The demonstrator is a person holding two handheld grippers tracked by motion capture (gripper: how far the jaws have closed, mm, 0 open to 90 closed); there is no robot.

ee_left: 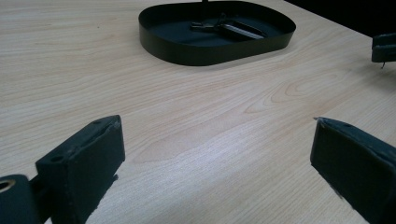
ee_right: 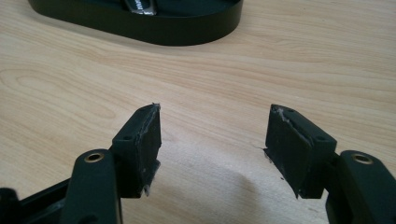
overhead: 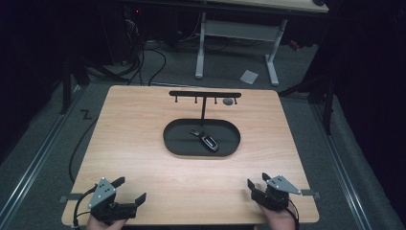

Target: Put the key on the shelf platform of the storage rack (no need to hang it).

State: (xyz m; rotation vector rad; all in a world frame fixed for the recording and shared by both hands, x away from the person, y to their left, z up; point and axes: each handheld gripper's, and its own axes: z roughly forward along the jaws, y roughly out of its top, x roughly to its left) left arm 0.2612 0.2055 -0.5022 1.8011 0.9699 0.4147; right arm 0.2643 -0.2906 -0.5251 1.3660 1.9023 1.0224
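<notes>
A black oval tray [overhead: 172, 143] sits in the middle of the wooden table [overhead: 139, 158], with a black car key [overhead: 207, 140] lying inside it. Behind the tray rises a black T-shaped rack [overhead: 205, 94] with small hooks. My left gripper [overhead: 130, 189] rests near the front left edge, jaws wide open and nothing between them. In the left gripper view the left gripper [ee_left: 217, 126] faces the tray [ee_left: 187, 51] and key [ee_left: 238, 30] across bare wood. My right gripper [overhead: 257, 180] is at the front right, open and empty. In its own view the right gripper [ee_right: 215, 116] points at the tray wall [ee_right: 177, 28].
A small grey round piece [overhead: 228, 101] hangs from the rack's right side. Beyond the table stands a white-legged desk [overhead: 239, 43] on dark carpet with cables. Bare wood lies between both grippers and the tray. The right gripper's tip [ee_left: 385, 46] shows far right in the left gripper view.
</notes>
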